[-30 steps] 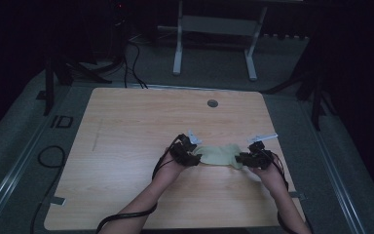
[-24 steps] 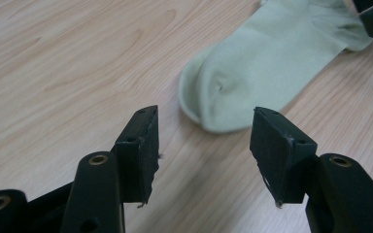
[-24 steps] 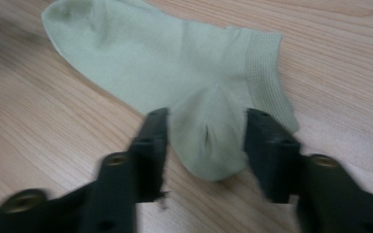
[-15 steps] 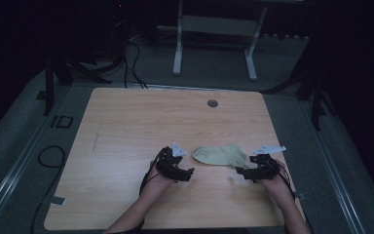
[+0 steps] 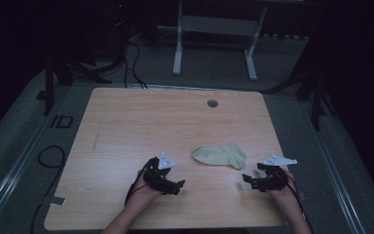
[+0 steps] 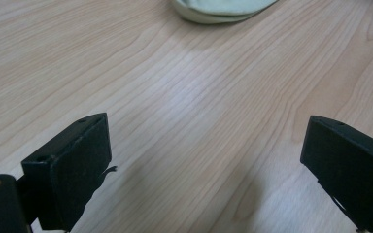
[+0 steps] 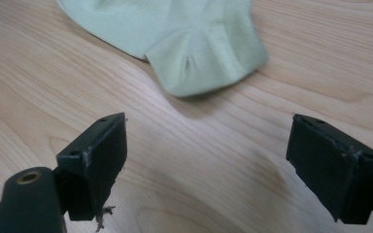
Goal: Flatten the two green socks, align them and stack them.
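Both hand-held grippers have drawn back toward the person's edge of the light wooden table [image 5: 126,126] since a second ago, when they sat at either end of the pale green ankle sock [image 5: 220,155]; their jaws have just been opening, and nothing lies between them now. Released and wide, the left hand-held gripper [image 5: 179,185] hovers low over bare wood near the sock's left end, while the right hand-held gripper [image 5: 246,179] sits just off its right end, equally empty.

The sock lies flat and alone between the two, slightly farther up the table than either, touching neither. Seen from the right gripper view, its heel [image 7: 204,63] points toward the jaws, a short way ahead of them.

Any fresh grasp risks pinching just the top layer of thin fabric, or dragging and bunching the sock across the smooth wood if the jaws come in too shallow.
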Available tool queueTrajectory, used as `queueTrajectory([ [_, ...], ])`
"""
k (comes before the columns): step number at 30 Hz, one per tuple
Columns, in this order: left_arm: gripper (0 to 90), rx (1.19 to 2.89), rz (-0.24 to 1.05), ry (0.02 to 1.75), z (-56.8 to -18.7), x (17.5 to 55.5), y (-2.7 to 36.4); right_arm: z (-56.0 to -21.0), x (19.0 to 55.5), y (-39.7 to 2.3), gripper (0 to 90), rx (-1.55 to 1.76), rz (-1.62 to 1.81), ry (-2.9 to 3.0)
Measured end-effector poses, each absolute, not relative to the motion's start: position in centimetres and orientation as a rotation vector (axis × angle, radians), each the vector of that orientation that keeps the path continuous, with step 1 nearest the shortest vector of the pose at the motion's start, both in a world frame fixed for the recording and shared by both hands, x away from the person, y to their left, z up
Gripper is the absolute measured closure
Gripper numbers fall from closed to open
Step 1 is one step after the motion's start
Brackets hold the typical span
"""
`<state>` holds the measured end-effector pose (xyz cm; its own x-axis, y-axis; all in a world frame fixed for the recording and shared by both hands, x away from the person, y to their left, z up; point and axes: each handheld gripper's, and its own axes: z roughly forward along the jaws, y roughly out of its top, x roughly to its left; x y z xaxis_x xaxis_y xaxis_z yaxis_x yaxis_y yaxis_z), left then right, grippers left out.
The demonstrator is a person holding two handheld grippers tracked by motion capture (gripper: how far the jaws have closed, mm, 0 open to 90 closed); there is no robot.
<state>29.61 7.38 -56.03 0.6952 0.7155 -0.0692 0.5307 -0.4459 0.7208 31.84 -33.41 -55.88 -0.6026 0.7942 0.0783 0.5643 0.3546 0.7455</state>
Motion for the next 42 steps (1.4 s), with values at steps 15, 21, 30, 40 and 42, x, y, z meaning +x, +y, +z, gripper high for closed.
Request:
queueTrajectory([
  [15,4.9,2.146,0.358,0.994,-56.7,28.2,11.5,-56.1,29.4,-35.4,14.9,1.24,1.094,2.259],
  [21,4.8,2.116,0.358,1.045,-57.1,27.8,13.1,-56.4,28.5,-36.3,15.1,1.299,1.081,2.178],
  [30,4.8,2.079,0.388,1.114,-57.3,26.6,15.3,-56.6,28.2,-37.0,15.0,1.332,1.069,2.105],
  [40,4.0,2.04,0.45,1.177,-57.3,25.0,17.1,-56.9,28.2,-37.1,15.0,1.326,1.06,2.108],
  [42,4.0,2.033,0.449,1.179,-57.4,24.9,17.3,-56.9,28.2,-37.1,15.0,1.326,1.065,2.103],
])
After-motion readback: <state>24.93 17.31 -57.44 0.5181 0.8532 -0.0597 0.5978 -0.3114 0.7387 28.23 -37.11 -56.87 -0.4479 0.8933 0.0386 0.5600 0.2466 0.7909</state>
